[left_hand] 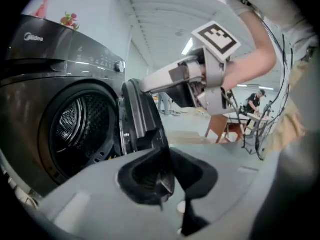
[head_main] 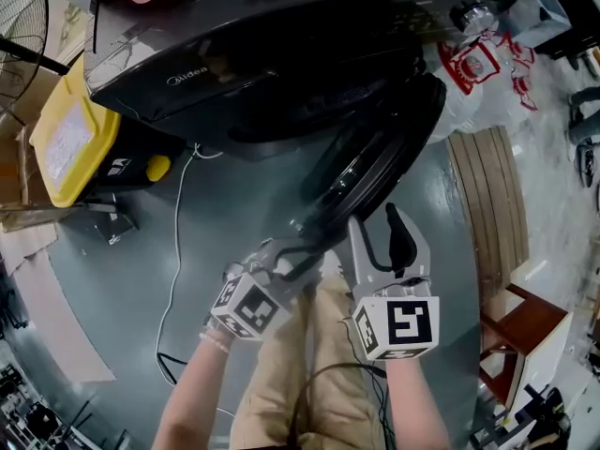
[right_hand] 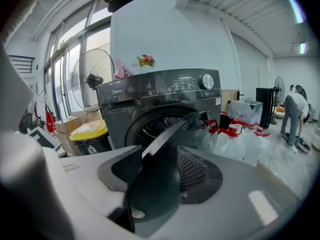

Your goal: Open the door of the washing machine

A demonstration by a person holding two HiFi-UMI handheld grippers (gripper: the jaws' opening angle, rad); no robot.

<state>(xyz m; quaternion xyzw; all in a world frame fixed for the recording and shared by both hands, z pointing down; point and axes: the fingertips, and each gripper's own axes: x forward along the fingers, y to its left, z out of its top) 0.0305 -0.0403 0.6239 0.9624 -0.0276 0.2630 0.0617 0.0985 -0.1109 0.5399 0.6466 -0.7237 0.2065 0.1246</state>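
Washer ahead, its door standing well out from the front. The left gripper is clamped on the door's rim. The right gripper gapes wide, rim between its jaws but unpinched. Best to swing along the hinge's arc, not straight back. The left gripper view looks into the drum, which the head view hides.

You have the open door standing edge-on straight ahead, walling off one side from the other. Left of it the drum mouth gapes free, with bare floor below crossed only by a white cable. A yellow bin hems the far left; wooden boards and a stool crowd your right
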